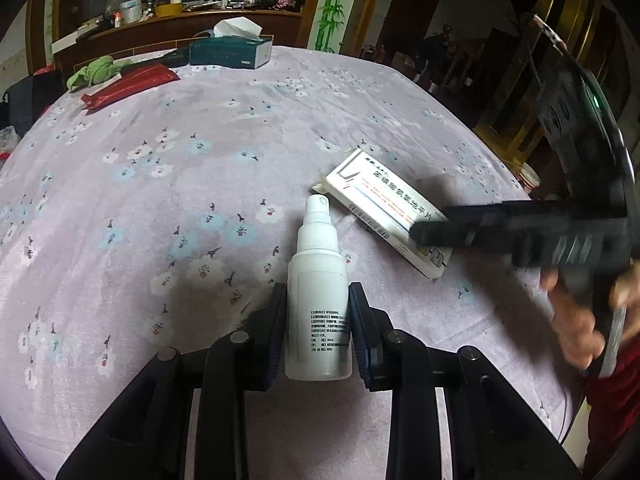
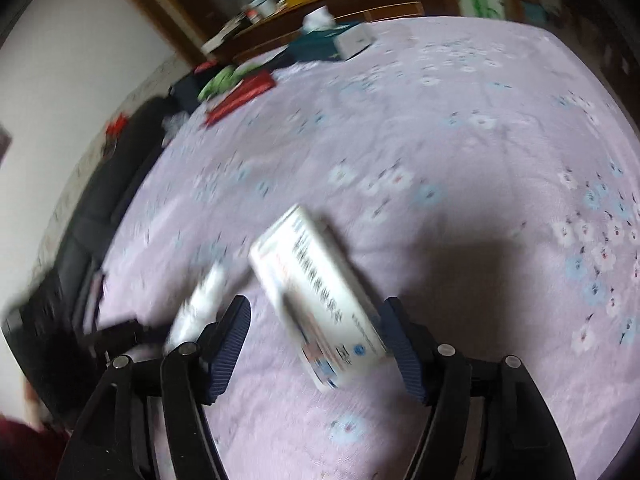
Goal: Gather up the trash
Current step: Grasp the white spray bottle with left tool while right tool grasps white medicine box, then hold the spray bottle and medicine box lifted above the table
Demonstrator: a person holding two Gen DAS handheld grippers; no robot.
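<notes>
On floral cloth [image 1: 160, 200], left gripper [image 1: 317, 332] clamping white spray bottle [image 1: 318, 304], right gripper [image 2: 316, 352] wide apart around medicine box [image 2: 316, 296].

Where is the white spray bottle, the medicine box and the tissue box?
white spray bottle [image 1: 318, 300], left wrist view, on its body between the fingers.
medicine box [image 2: 316, 296], right wrist view, on its printed top face.
tissue box [image 1: 228, 53], left wrist view, on its dark side.

The left gripper [image 1: 317, 320] is closing its fingers [image 1: 276, 332] on a white spray bottle [image 1: 318, 300] lying on the flowered tabletop [image 1: 160, 200]. The right gripper [image 1: 424, 236] is reaching over a white box [image 1: 380, 204] just beside the bottle. A tissue box [image 1: 230, 52], red packet [image 1: 128, 84] and green cloth [image 1: 96, 72] are lying at the far edge.
</notes>
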